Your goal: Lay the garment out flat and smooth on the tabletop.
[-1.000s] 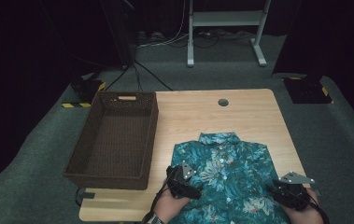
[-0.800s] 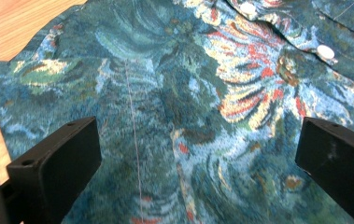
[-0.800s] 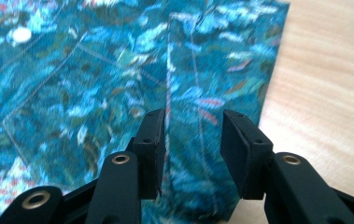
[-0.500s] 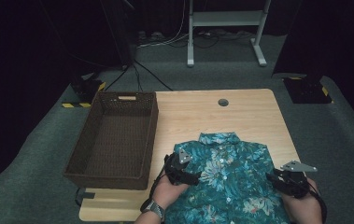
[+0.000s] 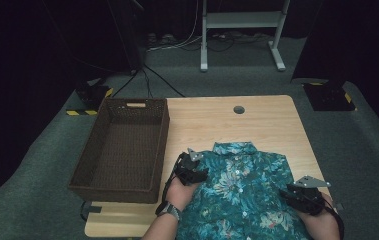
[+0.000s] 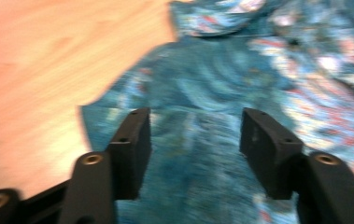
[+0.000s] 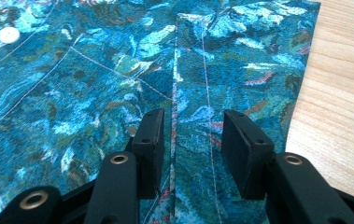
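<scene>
High view first, reading left to right: I see the brown woven basket (image 5: 122, 150) at left centre of the frame, sitting on the left part of the wooden table (image 5: 257, 125) with its near corner past the table edge. Just right of the basket, at lower centre, my left gripper (image 5: 193, 172) rests over the left shoulder of the teal floral shirt (image 5: 244, 195), which lies flat and buttoned on the near half of the table, collar toward the top of the frame. At lower right, my right gripper (image 5: 302, 196) sits at the shirt's right edge. Left gripper view is blurred: the two black jaws stand apart over the shirt (image 6: 212, 140) fabric, bare table (image 6: 44, 70) filling the upper left of that frame; they have just been closing, cloth lies between them, but I cannot tell whether the pads press on it. Right gripper view is sharp: the jaws stand apart with a folded strip of the shirt (image 7: 95, 84) running up between them, a seam line in the gap, the pads not visibly squeezing it, and wood of the table (image 7: 338, 93) along the right edge of the frame.
</scene>
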`<state>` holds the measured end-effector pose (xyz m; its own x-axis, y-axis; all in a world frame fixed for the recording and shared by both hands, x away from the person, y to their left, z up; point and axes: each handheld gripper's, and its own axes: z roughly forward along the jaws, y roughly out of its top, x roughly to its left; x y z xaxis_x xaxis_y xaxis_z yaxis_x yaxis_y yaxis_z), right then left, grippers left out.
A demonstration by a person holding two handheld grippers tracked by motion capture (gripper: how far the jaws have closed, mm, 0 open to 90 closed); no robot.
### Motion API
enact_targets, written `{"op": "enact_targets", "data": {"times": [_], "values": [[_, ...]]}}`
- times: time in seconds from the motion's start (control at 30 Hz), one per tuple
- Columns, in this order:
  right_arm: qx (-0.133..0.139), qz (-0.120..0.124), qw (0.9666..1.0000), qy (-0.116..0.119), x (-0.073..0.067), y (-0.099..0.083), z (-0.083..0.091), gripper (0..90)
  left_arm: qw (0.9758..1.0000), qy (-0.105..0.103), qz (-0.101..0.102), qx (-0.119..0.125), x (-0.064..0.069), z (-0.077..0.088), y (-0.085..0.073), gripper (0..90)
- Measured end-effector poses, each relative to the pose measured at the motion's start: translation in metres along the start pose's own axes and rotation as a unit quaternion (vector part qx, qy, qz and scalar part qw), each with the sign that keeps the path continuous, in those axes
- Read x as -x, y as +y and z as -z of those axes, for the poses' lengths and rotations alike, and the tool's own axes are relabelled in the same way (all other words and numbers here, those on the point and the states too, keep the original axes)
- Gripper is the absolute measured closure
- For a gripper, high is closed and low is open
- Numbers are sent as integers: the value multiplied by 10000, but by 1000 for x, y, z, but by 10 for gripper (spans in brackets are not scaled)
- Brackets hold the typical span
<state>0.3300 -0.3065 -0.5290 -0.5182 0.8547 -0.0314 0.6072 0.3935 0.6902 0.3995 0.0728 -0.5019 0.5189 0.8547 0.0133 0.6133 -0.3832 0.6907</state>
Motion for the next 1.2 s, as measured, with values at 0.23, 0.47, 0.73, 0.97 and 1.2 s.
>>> {"op": "enact_targets", "data": {"times": [0.23, 0.47, 0.73, 0.97, 1.2], "values": [[34, 9, 10000, 72, 0, -1, 0, 594, 9970, 764, 144, -65, -11, -14, 6, 639], [43, 15, 10000, 87, 0, -2, 0, 594, 9940, 920, 570, -169, -25, -20, -3, 444], [41, -8, 10000, 64, -1, -2, 0, 594, 9934, 468, 1045, -105, -33, -27, -10, 439], [50, -13, 10000, 58, -1, -2, 0, 594, 9947, 534, 883, -36, -32, -25, -14, 579], [69, -47, 9999, 58, -1, -3, 1, 592, 9940, 551, 943, 104, -33, -25, -17, 659]]}}
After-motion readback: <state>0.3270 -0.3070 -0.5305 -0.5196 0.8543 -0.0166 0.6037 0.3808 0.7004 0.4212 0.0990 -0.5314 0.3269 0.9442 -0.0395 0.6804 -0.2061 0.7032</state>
